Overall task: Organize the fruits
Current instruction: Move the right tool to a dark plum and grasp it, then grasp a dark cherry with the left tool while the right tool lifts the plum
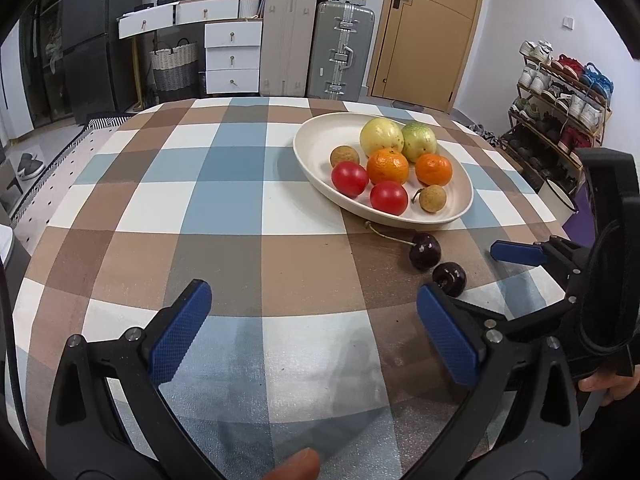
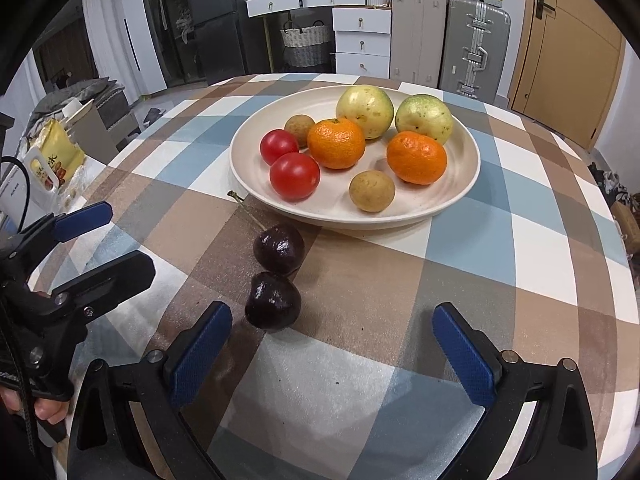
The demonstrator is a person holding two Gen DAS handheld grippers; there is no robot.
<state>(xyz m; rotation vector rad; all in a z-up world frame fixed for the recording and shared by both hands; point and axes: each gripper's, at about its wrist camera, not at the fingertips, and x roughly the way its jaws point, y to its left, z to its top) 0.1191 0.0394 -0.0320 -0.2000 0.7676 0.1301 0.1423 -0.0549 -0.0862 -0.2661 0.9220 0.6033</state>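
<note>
A cream plate (image 2: 460, 196) (image 1: 316, 140) on the checked tablecloth holds two tomatoes (image 2: 295, 176), two mandarins (image 2: 337, 143), two green-yellow guavas (image 2: 365, 105) and two brown longans (image 2: 371, 191). Two dark cherries lie on the cloth just in front of the plate: a stemmed one (image 2: 279, 248) (image 1: 425, 251) and a nearer one (image 2: 273, 300) (image 1: 449, 278). My right gripper (image 2: 334, 354) is open and empty, just behind and right of the nearer cherry. My left gripper (image 1: 312, 332) is open and empty, left of the cherries.
The table edge curves round the far side. Beyond it stand suitcases (image 1: 316, 46), white drawers (image 1: 232, 56), a woven basket (image 1: 174, 65), a wooden door (image 1: 432, 28) and a shoe rack (image 1: 560, 100). Snack bags (image 2: 52, 160) lie left of the table.
</note>
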